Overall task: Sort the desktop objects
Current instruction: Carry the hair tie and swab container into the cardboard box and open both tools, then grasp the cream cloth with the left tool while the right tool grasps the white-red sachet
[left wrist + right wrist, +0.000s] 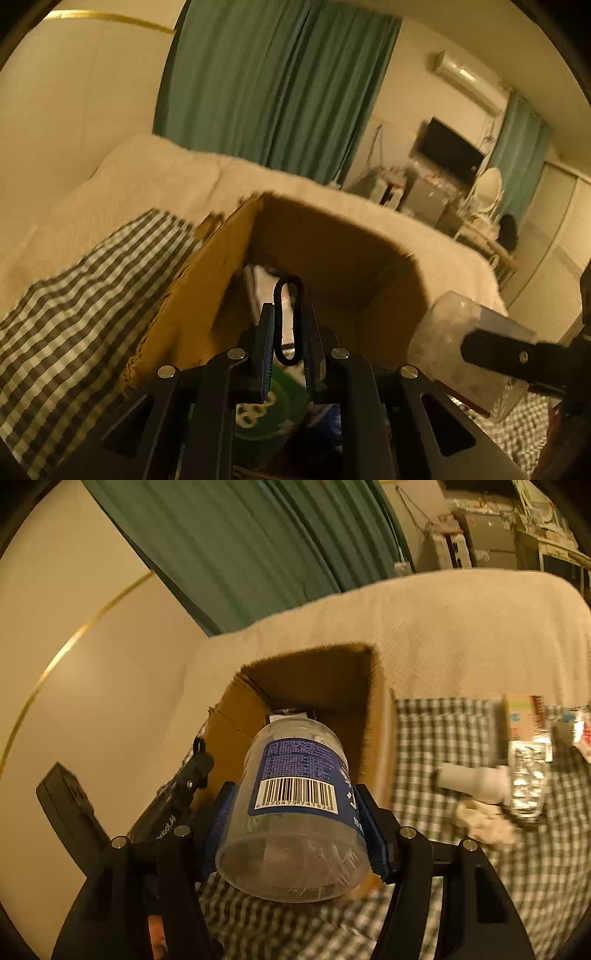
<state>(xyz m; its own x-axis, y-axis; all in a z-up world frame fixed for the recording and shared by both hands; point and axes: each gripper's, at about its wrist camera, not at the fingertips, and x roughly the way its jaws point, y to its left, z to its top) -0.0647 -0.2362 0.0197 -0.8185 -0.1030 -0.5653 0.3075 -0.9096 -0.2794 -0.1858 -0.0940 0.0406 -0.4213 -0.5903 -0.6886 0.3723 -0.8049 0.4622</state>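
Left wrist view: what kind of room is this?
Likely a home living room or bedsit: green curtains, a wall air conditioner, a television, and a cloth-covered sofa or bed behind the cardboard box.

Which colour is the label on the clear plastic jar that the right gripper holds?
Blue, with a white barcode panel; the right wrist view shows it best.

Your left tongs (289, 325): black linkage arms, round silver pivot screws, blue ribbed pads. Your right tongs (295, 812): same black frame, silver screws, blue pads, slotted cut-outs in arms.
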